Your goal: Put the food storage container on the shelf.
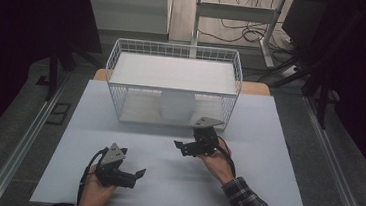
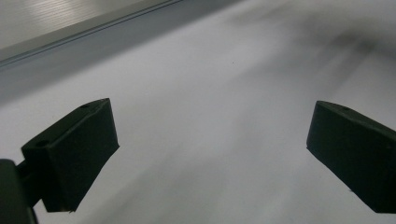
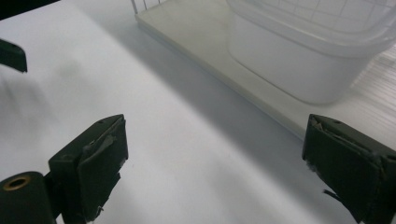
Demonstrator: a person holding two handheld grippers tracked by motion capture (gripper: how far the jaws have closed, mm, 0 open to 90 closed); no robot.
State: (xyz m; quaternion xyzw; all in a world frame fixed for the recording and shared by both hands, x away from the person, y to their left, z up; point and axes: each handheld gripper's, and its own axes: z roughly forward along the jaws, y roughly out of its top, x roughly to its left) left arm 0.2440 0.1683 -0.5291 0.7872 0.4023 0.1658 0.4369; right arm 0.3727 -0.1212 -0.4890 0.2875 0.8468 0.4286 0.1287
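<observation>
Right tongs (image 1: 181, 146): spread wide, empty, just in front of the basket.
Left tongs (image 1: 137, 172): wide, idle over my desk (image 1: 266, 155).
Tub (image 1: 176, 106): inside wire basket (image 1: 119, 57), on its floor.
Why: the tub sits clear of my jaws, so I judge it placed.

The white wire-mesh basket (image 1: 174, 64) stands at the far middle of the pale flat surface (image 1: 264, 180). Inside the basket, on its lower shelf board, sits the translucent white plastic tub (image 1: 176, 106), near its front edge. The right hand-held gripper (image 1: 183, 146) lies just in front of the basket, below the tub. The left hand-held gripper (image 1: 137, 174) is farther in front of the basket, toward its left end.
</observation>
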